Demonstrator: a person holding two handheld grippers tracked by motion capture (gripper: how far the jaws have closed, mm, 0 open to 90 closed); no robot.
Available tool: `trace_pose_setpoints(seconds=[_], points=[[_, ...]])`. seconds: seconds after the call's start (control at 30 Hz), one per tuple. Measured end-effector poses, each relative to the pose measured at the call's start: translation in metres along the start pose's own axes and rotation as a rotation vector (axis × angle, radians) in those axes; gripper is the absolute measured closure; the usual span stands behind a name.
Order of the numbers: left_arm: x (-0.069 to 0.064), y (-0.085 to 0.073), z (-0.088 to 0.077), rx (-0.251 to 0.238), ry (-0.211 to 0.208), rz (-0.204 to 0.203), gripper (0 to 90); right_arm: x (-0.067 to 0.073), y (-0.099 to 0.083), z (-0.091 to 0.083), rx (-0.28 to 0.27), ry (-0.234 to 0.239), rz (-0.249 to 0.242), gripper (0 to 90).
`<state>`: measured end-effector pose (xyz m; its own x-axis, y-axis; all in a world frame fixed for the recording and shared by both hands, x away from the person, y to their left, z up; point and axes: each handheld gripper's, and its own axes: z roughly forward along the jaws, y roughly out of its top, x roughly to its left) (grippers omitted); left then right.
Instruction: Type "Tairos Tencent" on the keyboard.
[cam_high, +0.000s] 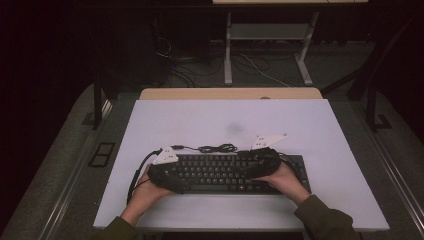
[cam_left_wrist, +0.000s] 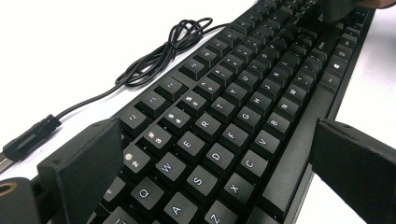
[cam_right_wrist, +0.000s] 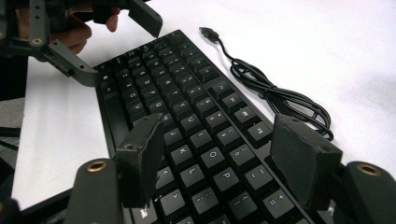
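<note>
Keyboard (cam_high: 225, 172) in black, with pale lettering on its keys, is laid lengthwise across the near half of the white table (cam_high: 210, 120), close to the front edge. It is seen again in the left gripper view (cam_left_wrist: 224, 121) and in the right gripper view (cam_right_wrist: 196, 121), running away from each camera toward the other hand. Its black cable (cam_high: 216, 148) is bundled in loose loops on the table just behind the upper edge of the keyboard, and the plug at its end is seen lying flat on the white surface in the right gripper view (cam_right_wrist: 208, 32). The left gripper (cam_high: 167, 175) is held over the left end of the keyboard; its fingers (cam_left_wrist: 84, 168) are spread wide, one over the number row side and the other beyond the front edge, with the keys between them but nothing pressed or gripped. The right gripper (cam_high: 262, 165) is held over the right end; its fingers (cam_right_wrist: 140, 156) are likewise parted above the keys, and whether they touch the keyboard cannot be told. A grey three-cornered plate is carried on top of each gripper. Sleeves in a dark green cloth are seen at the bottom of the high view.
</note>
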<state>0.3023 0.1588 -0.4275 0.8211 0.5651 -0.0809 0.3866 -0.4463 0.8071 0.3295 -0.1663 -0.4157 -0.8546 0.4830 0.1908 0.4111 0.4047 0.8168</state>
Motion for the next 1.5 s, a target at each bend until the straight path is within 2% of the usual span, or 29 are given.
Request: trace_pose_setpoints(seconds=[0.17,0.53,0.73,0.87,1.5], points=[[0.000,0.000,0.001,0.000,-0.002,0.000,2.2,-0.002,0.002,0.005,0.010,0.009,0.004,41.3],[0.001,-0.001,0.000,-0.008,-0.007,-0.005,3.3,0.000,0.009,0.017,0.040,0.045,-0.027,68.5],[0.001,-0.001,0.000,-0.008,-0.006,-0.005,3.2,0.002,0.009,0.023,0.056,0.050,-0.044,77.7],[0.000,-0.001,0.001,-0.007,-0.005,-0.001,3.2,0.004,0.009,0.024,0.052,0.043,-0.054,87.8],[0.000,-0.002,0.001,-0.010,-0.006,0.006,3.4,0.010,0.005,0.037,0.112,0.036,-0.079,89.1]])
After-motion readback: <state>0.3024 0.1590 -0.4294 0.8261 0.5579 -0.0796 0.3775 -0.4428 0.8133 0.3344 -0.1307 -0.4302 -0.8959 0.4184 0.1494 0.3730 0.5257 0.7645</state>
